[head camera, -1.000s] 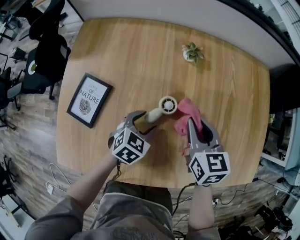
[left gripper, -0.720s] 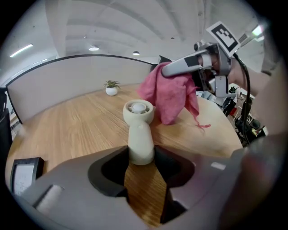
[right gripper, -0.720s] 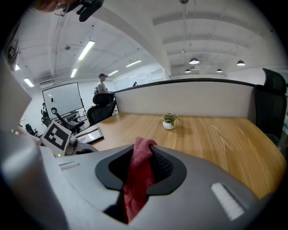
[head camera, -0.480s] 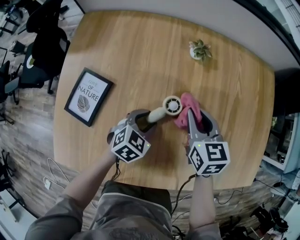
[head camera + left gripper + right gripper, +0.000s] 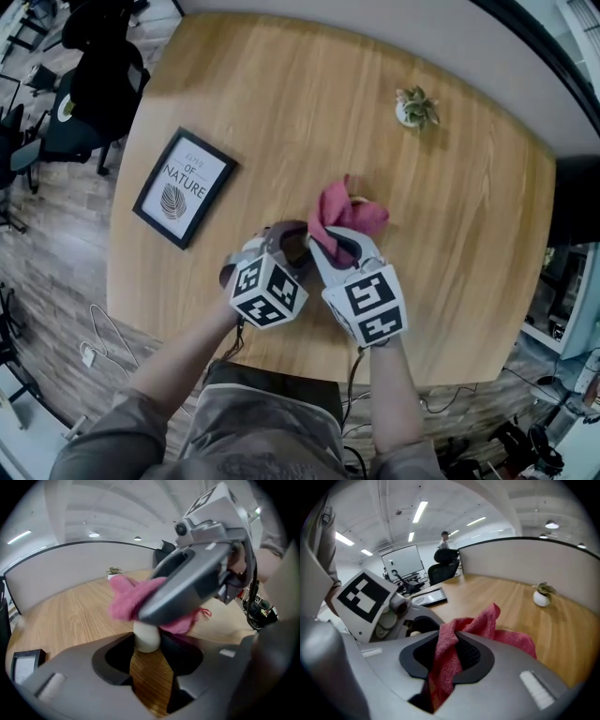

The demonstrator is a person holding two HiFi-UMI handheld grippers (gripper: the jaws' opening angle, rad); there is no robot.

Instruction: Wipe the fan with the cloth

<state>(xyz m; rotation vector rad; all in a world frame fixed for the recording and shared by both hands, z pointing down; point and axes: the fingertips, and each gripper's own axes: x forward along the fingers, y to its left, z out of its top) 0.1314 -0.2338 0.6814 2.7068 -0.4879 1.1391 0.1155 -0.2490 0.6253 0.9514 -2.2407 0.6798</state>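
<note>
Slippage risk: left gripper (image 5: pixel 149 649), jaws just closed on fan handle (image 5: pixel 146 637), could lose it as cloth (image 5: pixel 487 620) clamped in right gripper (image 5: pixel 451 645) presses.

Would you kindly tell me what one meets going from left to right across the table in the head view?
Frame → left tongs → right tongs → plant.

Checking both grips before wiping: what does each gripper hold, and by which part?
Left gripper, jaws just closed in, clamps the fan by its cream handle. Right gripper pinches a bunched fold of the pink cloth.
</note>
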